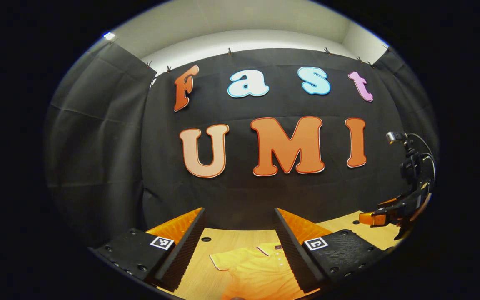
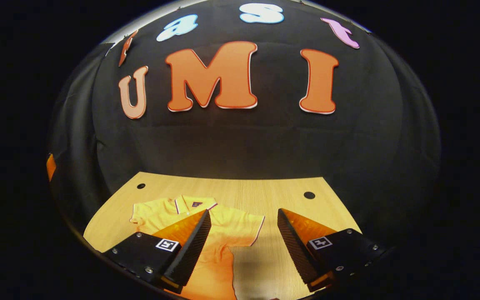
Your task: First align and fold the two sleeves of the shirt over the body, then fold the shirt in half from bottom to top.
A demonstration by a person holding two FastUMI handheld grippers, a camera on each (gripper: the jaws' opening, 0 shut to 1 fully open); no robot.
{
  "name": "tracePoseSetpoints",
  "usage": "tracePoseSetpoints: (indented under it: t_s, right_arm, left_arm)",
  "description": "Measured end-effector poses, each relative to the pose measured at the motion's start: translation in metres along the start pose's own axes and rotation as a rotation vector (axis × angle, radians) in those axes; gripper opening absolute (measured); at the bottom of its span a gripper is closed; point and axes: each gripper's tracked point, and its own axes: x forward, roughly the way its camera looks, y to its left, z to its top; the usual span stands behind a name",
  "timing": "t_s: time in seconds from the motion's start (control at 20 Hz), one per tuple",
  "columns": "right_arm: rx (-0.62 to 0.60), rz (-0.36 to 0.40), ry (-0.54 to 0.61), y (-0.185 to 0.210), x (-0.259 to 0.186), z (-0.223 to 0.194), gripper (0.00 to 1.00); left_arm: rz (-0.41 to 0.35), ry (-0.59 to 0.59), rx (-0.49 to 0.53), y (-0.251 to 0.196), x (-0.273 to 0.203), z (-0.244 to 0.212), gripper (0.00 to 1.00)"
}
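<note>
Two grippers are mine, and both stand spread wide with nothing between the fingers; my left gripper (image 1: 240,233) hangs above the table, its ribbed, wedge-shaped fingers (image 1: 186,246) framing the shirt (image 1: 256,268) below; my right gripper (image 2: 243,235) does the same, its fingers (image 2: 190,246) toothed along the inner faces, one of them over the shirt's (image 2: 206,225) middle, with no contact that I can make out. The shirt is a soft yellow polo, lying flat and front up on the table (image 2: 265,196), collar toward the far wall, short sleeves spread out to either side with pale piping at the cuffs; the cloth shows a few gentle creases. The table is smooth pale wood with fine grain and small round dark holes (image 2: 309,195) near its far corners. Behind it hangs black cloth (image 2: 240,141), loosely wrinkled; above that, in the left gripper view, a plain light wall (image 1: 240,29) and my right gripper (image 1: 386,216) out at the side.
</note>
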Motion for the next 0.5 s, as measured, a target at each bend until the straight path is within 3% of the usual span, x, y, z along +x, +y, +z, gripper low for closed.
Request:
tracePoseSetpoints:
  t_s: [0.5]
  right_arm:
    - [0.057,0.076,0.278,-0.001,0.094,-0.065,0.98]
  left_arm:
    - [0.169,0.014,0.063,0.014,-0.02,0.002,0.98]
